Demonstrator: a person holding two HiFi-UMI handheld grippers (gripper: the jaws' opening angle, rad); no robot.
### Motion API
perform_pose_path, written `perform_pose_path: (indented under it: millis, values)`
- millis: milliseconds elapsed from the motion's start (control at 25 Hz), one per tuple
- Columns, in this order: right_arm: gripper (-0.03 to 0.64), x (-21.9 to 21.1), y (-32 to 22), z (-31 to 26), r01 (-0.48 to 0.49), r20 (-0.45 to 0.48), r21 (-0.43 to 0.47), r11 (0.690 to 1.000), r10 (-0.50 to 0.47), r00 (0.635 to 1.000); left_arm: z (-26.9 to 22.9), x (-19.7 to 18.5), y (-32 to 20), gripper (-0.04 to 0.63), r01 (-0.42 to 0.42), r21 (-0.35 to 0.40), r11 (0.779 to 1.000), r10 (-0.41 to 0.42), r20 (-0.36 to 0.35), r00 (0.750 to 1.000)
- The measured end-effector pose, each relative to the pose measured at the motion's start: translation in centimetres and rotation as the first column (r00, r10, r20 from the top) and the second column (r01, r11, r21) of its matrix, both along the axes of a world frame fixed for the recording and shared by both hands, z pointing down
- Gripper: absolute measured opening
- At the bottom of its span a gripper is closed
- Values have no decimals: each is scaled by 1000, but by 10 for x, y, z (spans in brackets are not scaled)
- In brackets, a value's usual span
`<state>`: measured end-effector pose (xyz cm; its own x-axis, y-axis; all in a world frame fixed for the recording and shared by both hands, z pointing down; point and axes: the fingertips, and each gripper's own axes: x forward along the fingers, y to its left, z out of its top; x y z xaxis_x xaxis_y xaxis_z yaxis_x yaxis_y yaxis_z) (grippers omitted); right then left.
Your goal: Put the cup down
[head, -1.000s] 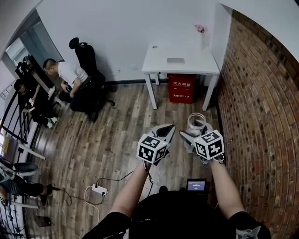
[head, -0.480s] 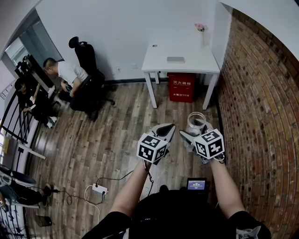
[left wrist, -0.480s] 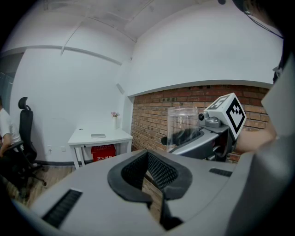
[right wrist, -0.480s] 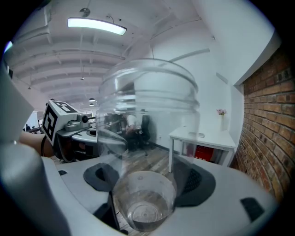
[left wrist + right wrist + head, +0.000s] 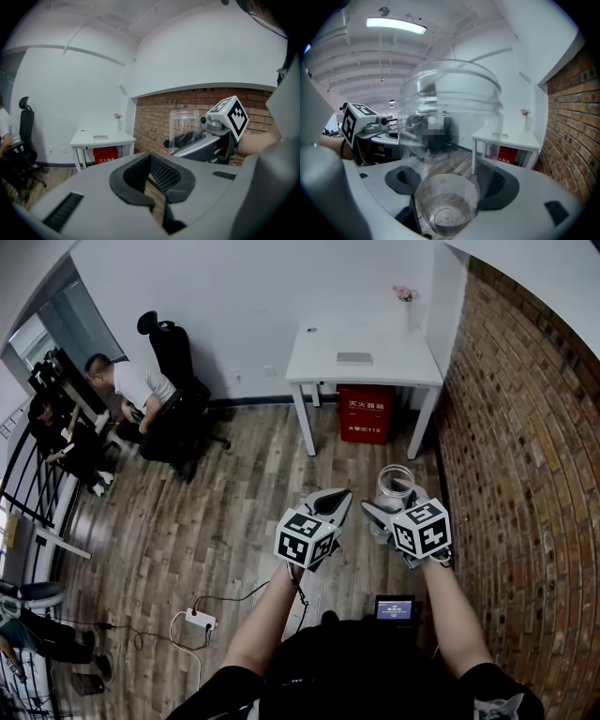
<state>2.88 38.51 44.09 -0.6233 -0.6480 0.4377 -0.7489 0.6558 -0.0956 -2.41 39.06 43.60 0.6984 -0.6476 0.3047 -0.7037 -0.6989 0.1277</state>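
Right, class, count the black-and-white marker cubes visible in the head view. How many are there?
2. One marker cube is at the view's centre; the other is right of it, just below the clear cup. None appears hidden.

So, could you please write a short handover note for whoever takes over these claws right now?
Left claw: tips together, nothing between them.
Right claw: closed on the clear cup, which is mouth up in the air above the wooden floor.
Done: the cup is gripped and clear of any surface.
Left: the cup is not yet put down. The white table ahead looks the likely spot, though it is some way off.
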Motion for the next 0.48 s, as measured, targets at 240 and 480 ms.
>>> perform_pose_path:
  millis: [240,480]
  values:
    - [362,-17,-5,2,-15,-6,-1,1000,15,1000,2,-20,-6,8,-8,4,1000,8,-7,1000]
    - [362,-29,-9,11,-38,-8,-14,999,38,999,11,-33,-13,8,-29,-6,1000,29,-15,999]
